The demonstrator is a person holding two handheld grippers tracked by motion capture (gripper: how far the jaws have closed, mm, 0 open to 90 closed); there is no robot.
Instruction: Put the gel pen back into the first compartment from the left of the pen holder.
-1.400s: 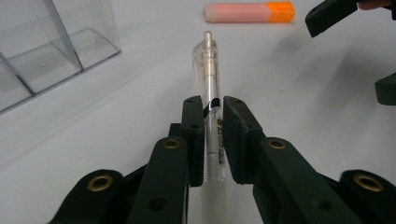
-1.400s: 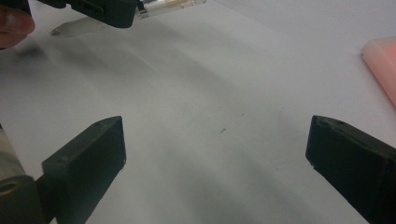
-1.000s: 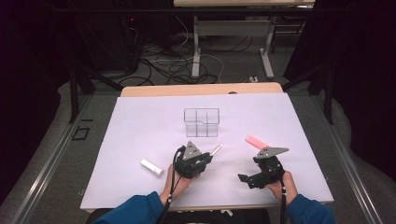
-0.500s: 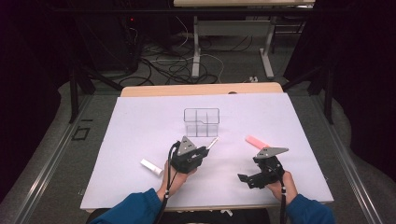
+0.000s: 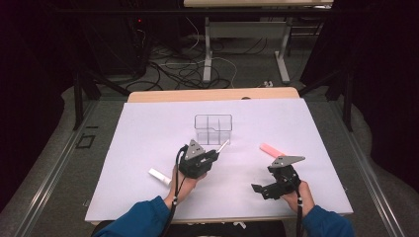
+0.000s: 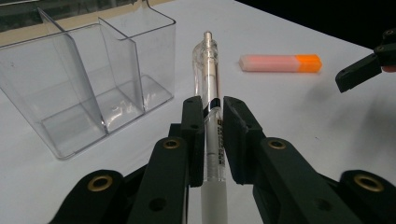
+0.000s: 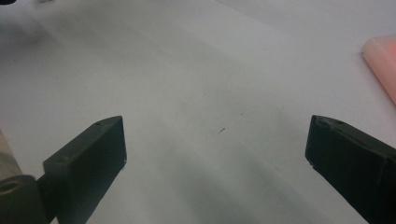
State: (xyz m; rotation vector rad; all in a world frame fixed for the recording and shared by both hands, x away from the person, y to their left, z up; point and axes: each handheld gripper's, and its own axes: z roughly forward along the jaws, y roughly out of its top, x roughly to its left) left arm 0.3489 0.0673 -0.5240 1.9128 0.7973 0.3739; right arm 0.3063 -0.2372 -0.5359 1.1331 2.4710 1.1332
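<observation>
My left gripper (image 6: 212, 135) view shows jaws clenched on the clear pen (image 6: 208, 79); right gripper (image 5: 269, 190) released; clear organizer (image 6: 88, 88) compartments empty

Straight ahead of your left gripper (image 5: 216, 154), the clear divided box (image 5: 213, 129) blocks the far path. Open paper (image 5: 148, 128) lies left; the pink marker (image 5: 271, 149) sits right.

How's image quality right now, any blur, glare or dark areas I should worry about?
High view: room dark, white table sheet evenly lit, slightly soft. Left gripper view: pen sharp, mild reflections on the clear organizer. Right gripper view: soft focus, near tool blurred, faint shadow on the sheet.
</observation>
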